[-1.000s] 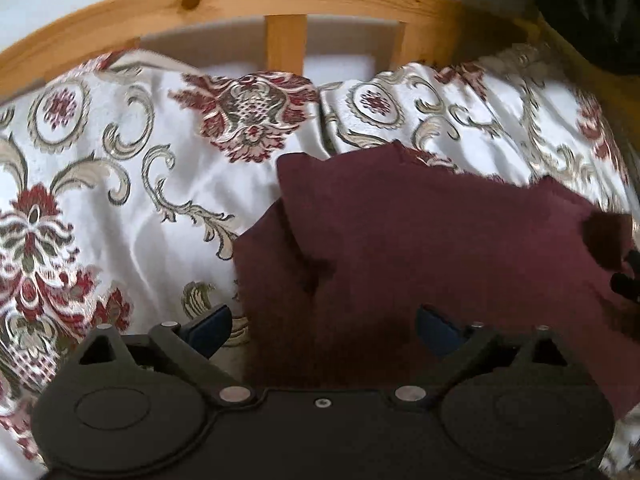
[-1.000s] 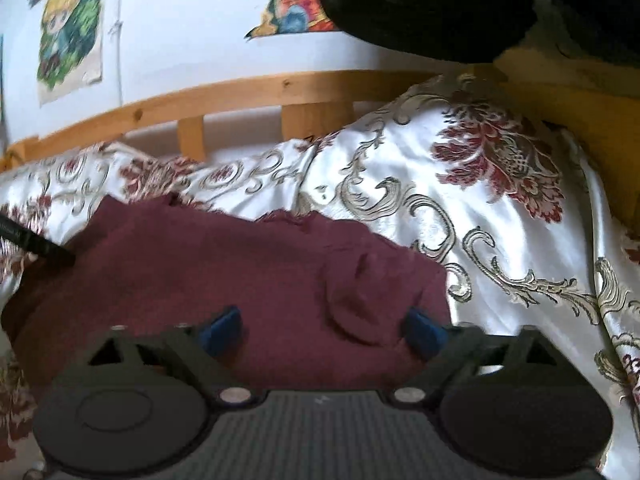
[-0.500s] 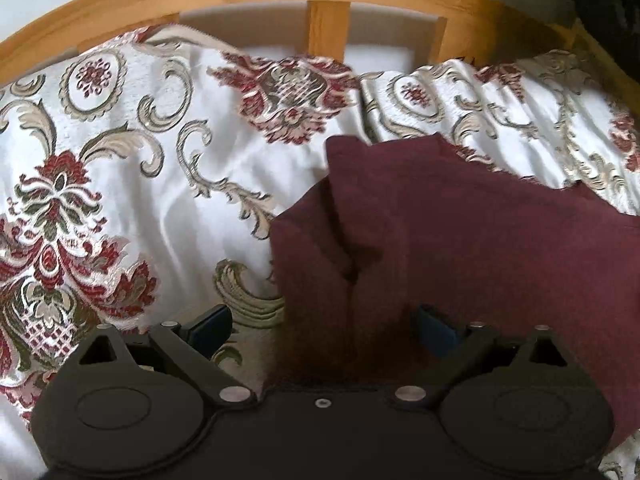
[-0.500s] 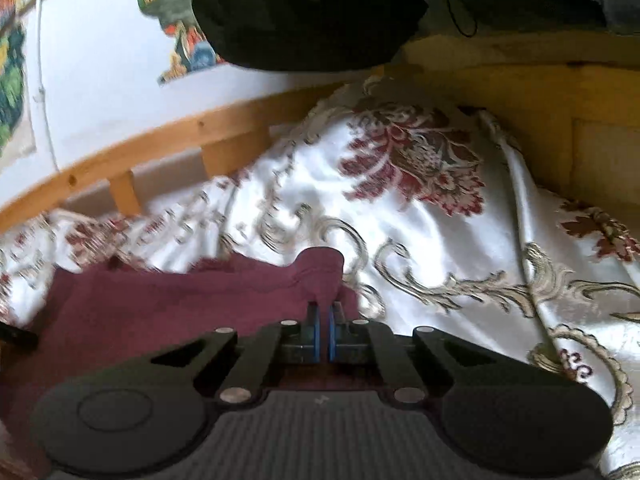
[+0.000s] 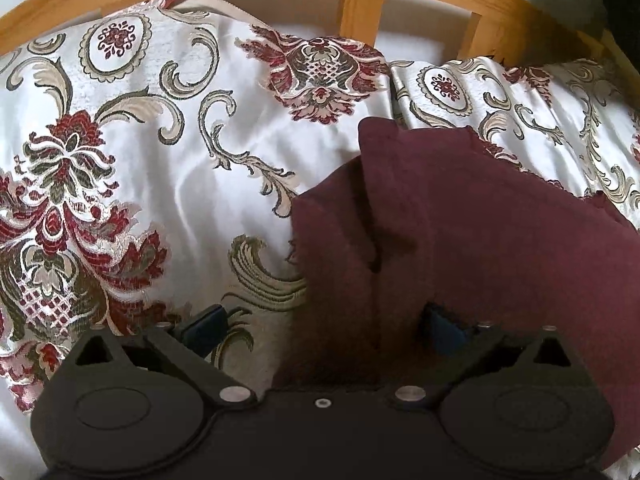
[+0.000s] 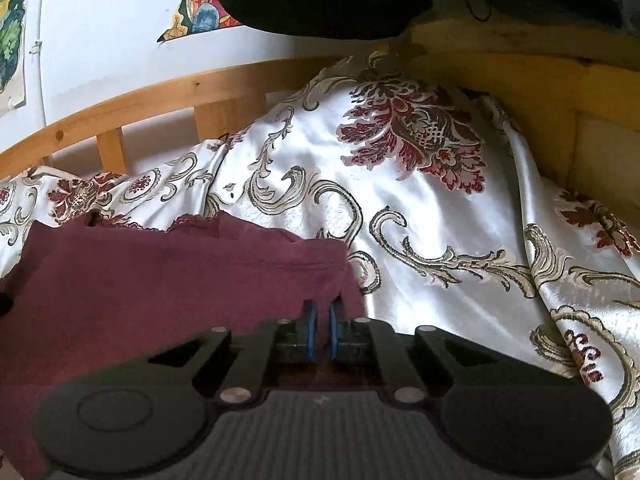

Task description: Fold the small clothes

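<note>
Maroon garment [image 5: 460, 232], one only, lies on the patterned satin bedspread [image 5: 160, 184], filling the lower right of the left view. Left gripper [image 5: 324, 326] fingers stand wide apart over its edge; right gripper [image 6: 321, 330] fingers are pinched on its corner. Wooden bed rail [image 6: 160, 92] runs behind; the garment's near part is cut off.

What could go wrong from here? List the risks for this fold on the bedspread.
1. The right gripper pinches only the corner of the maroon garment; that shallow hold could slip when lifted.
2. The left gripper is open astride the garment's other edge, one finger over the patterned bedspread; closing could catch the bedspread too.
3. The glossy bedspread is rumpled, so the fold may land uneven.
</note>
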